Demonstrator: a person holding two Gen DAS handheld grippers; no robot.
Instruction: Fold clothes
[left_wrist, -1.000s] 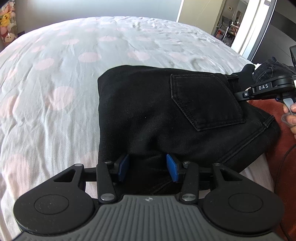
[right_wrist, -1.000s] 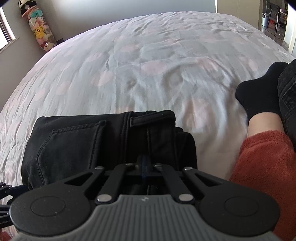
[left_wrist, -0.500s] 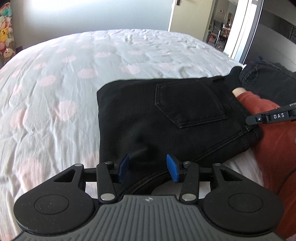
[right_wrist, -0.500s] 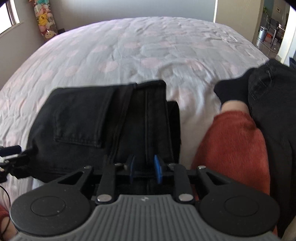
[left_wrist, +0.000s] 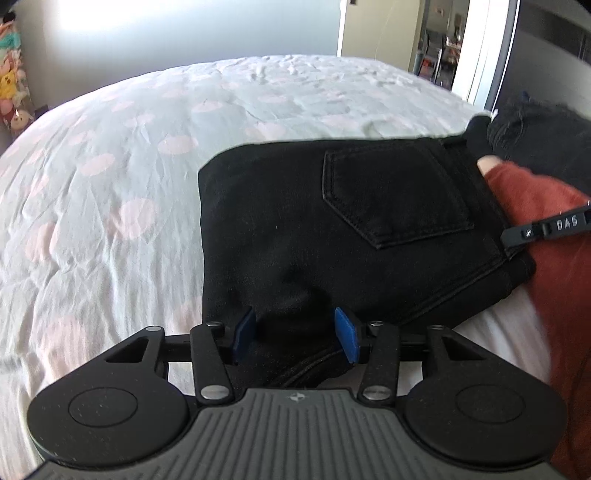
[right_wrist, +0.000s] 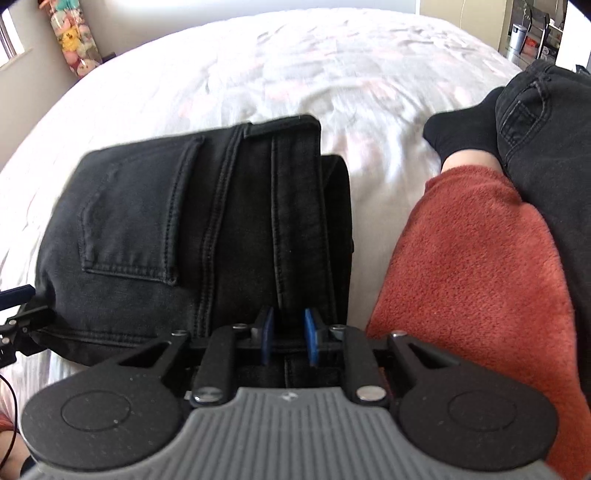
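A pair of black jeans (left_wrist: 332, 229) lies folded into a compact rectangle on the bed, back pocket (left_wrist: 391, 199) facing up. My left gripper (left_wrist: 295, 336) is open, its blue pads either side of the near edge of the fold. In the right wrist view the same jeans (right_wrist: 192, 236) show their waistband end. My right gripper (right_wrist: 287, 338) is open, its pads apart over the waistband edge. The right gripper's arm (left_wrist: 546, 227) shows at the jeans' right side in the left wrist view.
The bed sheet (left_wrist: 129, 177) is white with pale pink dots and wrinkled. A person's leg in rust-red fleece (right_wrist: 472, 266), a black sock (right_wrist: 461, 129) and dark jeans (right_wrist: 546, 155) lie right of the fold. Plush toys (right_wrist: 74, 40) stand at the far wall.
My right gripper has opened, letting go of the waistband, and both grippers have drawn back a little. The left gripper stays open.
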